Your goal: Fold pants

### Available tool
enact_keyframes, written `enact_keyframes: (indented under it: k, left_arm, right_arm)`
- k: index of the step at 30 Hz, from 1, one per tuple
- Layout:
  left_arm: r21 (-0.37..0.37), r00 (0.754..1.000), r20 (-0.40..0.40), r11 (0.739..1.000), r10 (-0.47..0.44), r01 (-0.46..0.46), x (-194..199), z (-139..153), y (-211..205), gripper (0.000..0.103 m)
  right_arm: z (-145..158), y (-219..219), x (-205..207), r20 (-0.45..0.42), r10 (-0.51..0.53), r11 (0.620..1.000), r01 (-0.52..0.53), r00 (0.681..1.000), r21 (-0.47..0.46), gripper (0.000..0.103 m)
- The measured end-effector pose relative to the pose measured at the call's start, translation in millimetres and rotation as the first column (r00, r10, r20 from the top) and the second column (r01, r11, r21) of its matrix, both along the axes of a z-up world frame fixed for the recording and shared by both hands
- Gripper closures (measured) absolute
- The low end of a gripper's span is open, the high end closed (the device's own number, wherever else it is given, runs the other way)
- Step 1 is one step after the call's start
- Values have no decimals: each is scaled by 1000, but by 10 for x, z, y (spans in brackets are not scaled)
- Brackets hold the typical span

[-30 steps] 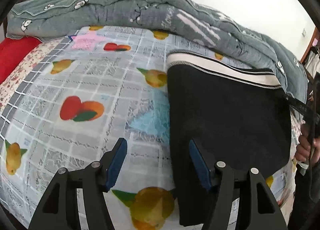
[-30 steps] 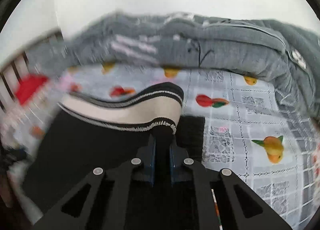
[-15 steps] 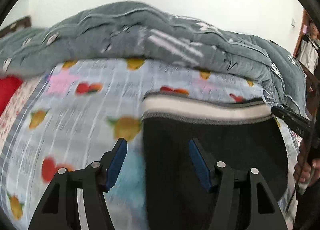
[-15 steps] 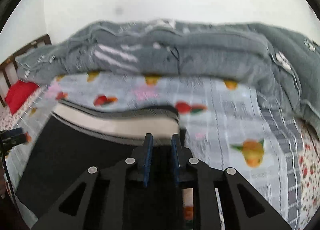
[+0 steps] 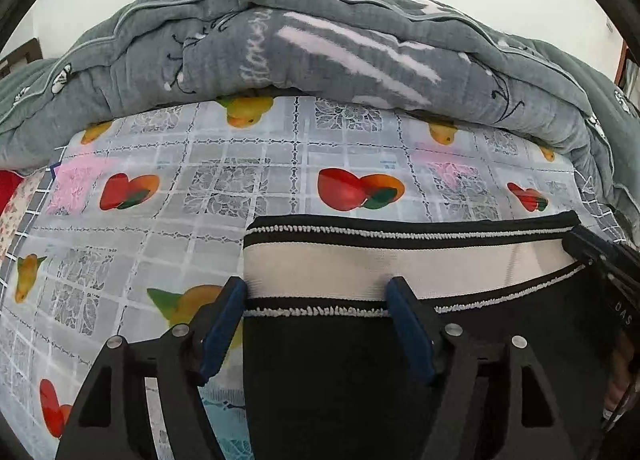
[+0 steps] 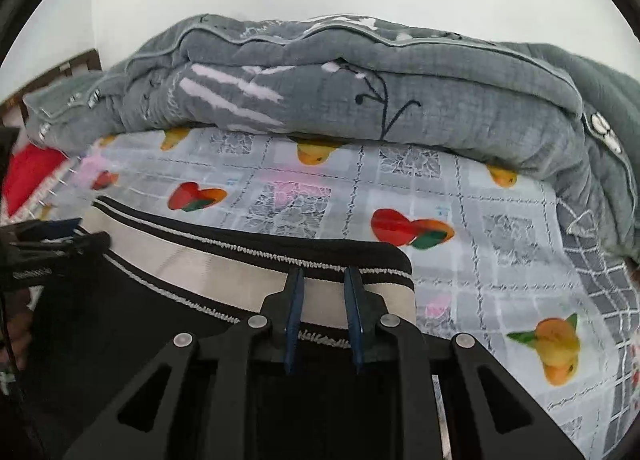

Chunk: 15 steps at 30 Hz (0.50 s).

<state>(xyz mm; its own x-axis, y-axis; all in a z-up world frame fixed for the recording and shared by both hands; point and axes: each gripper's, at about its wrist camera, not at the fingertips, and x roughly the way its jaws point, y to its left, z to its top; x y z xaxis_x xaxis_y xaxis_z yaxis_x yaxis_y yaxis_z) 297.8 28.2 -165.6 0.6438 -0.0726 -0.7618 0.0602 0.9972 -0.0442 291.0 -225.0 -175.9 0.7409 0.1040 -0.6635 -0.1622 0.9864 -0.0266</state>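
right claw (image 6: 322, 280) loosened off pants (image 6: 140, 340) | left claw (image 5: 316, 296) wider, now at waistband (image 5: 340, 272)

Cursive pale lettering on the grey quilt (image 5: 304, 43), running sideways up the fold; too distorted to read for certain, possibly "Honey" or a similar word. Same lettering on the quilt in the right wrist view, blurred past reading. Small white letters "DAS" on the black body of the right gripper (image 5: 600, 256) at the right edge of the left wrist view, cut off beyond that. Tiny blue marks printed on the fruit-patterned sheet (image 5: 224, 195), too small to make out.
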Motion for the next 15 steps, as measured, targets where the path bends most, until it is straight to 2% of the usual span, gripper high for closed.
enact_keyframes:
  k: [2, 8, 15]
  left_arm:
    - [10, 1000, 3, 1000, -8, 8, 9, -22, -34, 27]
    - [10, 1000, -2, 1000, -15, 15, 67, -57, -35, 22]
    - [7, 1000, -2, 1000, -16, 16, 118, -63, -39, 21]
  right_arm:
    - [-12, -17, 41, -4, -6, 1000, 6, 1000, 14, 83]
    - [-28, -28, 68, -6, -17, 1000, 18, 1000, 19, 83]
    - [-37, 44, 118, -1, -38, 999, 38, 999, -20, 83]
